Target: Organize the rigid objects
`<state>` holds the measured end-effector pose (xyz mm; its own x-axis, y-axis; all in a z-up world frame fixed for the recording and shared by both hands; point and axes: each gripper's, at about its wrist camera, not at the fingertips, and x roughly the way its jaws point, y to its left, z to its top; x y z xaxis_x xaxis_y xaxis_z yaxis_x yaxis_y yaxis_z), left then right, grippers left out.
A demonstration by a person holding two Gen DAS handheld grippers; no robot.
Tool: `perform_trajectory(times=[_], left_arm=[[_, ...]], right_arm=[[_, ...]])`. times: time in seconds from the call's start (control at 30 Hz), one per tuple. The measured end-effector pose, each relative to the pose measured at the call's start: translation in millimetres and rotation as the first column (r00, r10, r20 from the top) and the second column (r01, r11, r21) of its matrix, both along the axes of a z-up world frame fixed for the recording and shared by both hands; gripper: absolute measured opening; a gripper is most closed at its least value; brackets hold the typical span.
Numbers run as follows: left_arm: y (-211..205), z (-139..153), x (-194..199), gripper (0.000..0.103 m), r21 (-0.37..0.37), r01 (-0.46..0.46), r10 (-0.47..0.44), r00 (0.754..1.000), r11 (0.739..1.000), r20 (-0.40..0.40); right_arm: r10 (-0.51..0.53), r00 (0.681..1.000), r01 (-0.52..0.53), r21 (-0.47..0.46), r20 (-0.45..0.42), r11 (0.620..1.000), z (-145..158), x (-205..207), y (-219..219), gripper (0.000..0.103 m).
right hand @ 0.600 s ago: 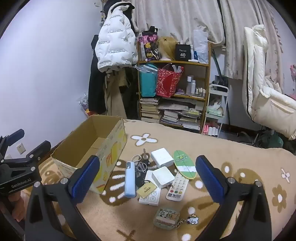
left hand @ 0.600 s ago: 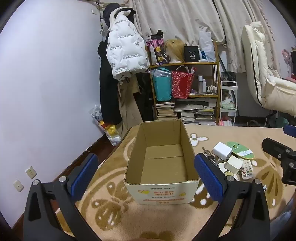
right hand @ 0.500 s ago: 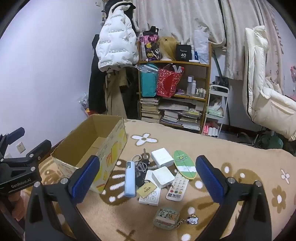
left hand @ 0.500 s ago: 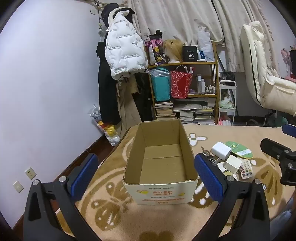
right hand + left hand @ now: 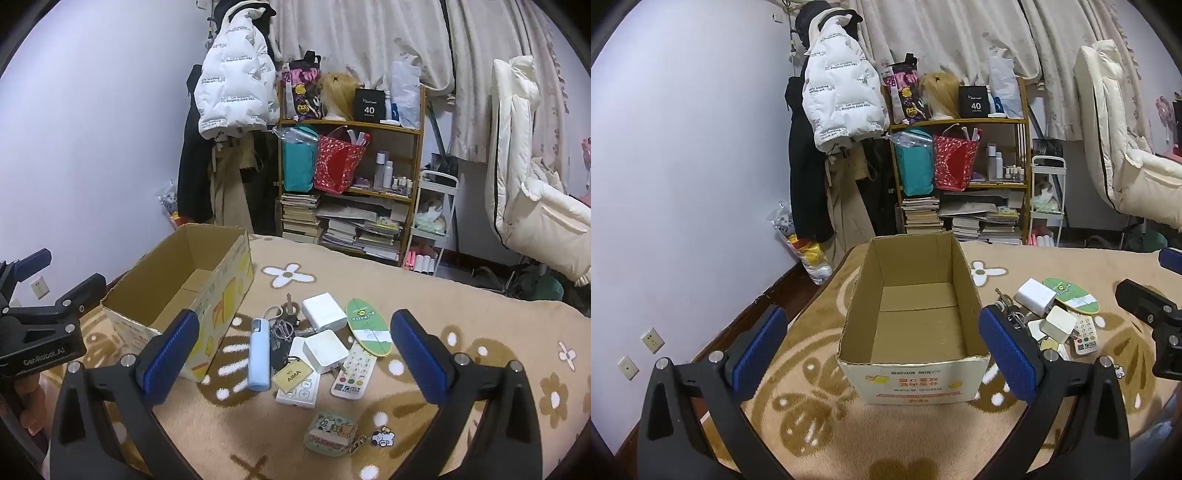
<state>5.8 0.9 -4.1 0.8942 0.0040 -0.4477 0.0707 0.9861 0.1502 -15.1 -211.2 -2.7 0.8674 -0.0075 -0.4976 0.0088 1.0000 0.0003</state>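
So, nothing has gone into the cardboard box (image 5: 916,325) yet. It sits open-topped and empty on the beige flower-pattern blanket (image 5: 461,317), and the whole pile of stuff to sort lies just beside its right wall.

The left gripper (image 5: 882,349) hovers in front of the box with its jaws spread wide, one blue pad either side of the near end, holding nothing. My guess is it's parked there to steady the box or just wait, since nothing on that side needs picking.

The right gripper (image 5: 293,354) is also wide open and empty, hanging above the pile, which makes sense if it's lining up a first grab. Between its pads in the right wrist view:
- a light blue cylindrical case (image 5: 258,356), lying nearest the box
- a key bunch (image 5: 284,325) with rings, partly under the other bits
- two white charger blocks (image 5: 323,312), one behind the other
- a yellow AIMA tag (image 5: 293,374) resting on a flat white remote (image 5: 301,391)
- a second white remote with coloured buttons (image 5: 354,373)
- a green oval card (image 5: 367,326) at the right edge
- a cartoon keychain pouch (image 5: 330,434), set apart nearer the camera

(The blue case looks like the easy first pick to me: it's on the edge of the pile with nothing on top.) The keys look fiddly, tangled and low, so they could drag neighbours along.
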Motion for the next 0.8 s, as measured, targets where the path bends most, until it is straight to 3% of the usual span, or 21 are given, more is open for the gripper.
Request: perform_trajectory(times=[0.8], left_arm=[[0.1, 1.4, -0.2, 0.102, 0.005, -0.001, 0.001, 1.000, 1.000, -0.002]], right_arm=[[-0.008, 1.000, 0.008, 0.013, -0.003, 1.000, -6.4, -0.1, 0.9, 0.103]])
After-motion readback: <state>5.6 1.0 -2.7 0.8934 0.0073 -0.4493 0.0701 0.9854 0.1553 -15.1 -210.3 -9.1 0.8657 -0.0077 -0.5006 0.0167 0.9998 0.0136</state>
